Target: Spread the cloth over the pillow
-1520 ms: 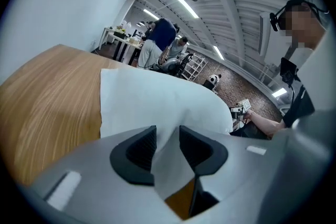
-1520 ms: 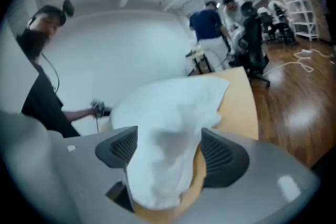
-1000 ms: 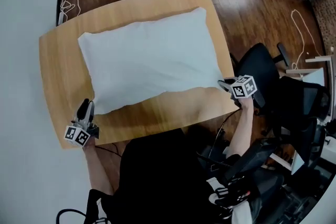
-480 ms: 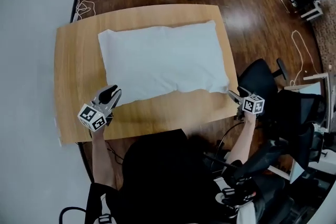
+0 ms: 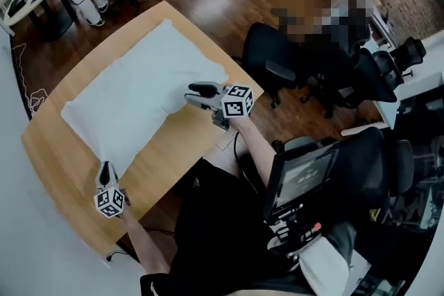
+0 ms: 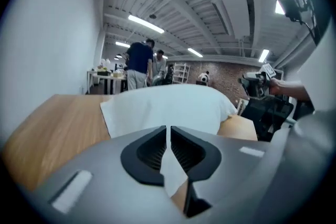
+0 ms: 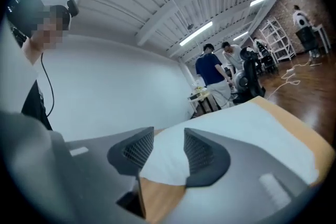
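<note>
Left gripper's (image 5: 105, 168) fingers, just closing, seem to pinch the cloth's (image 5: 132, 93) near corner on the bench (image 5: 52, 156). The right gripper's (image 5: 194, 92), narrowing yet apart, straddle its edge. I'd clamp there, then draw both evenly outward.

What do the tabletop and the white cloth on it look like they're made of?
The tabletop: light wood or wood-look laminate, smooth satin finish, faint straight grain. The white cloth: soft matte fabric, perhaps cotton, judging by its gentle folds; weave too fine to see.
</note>
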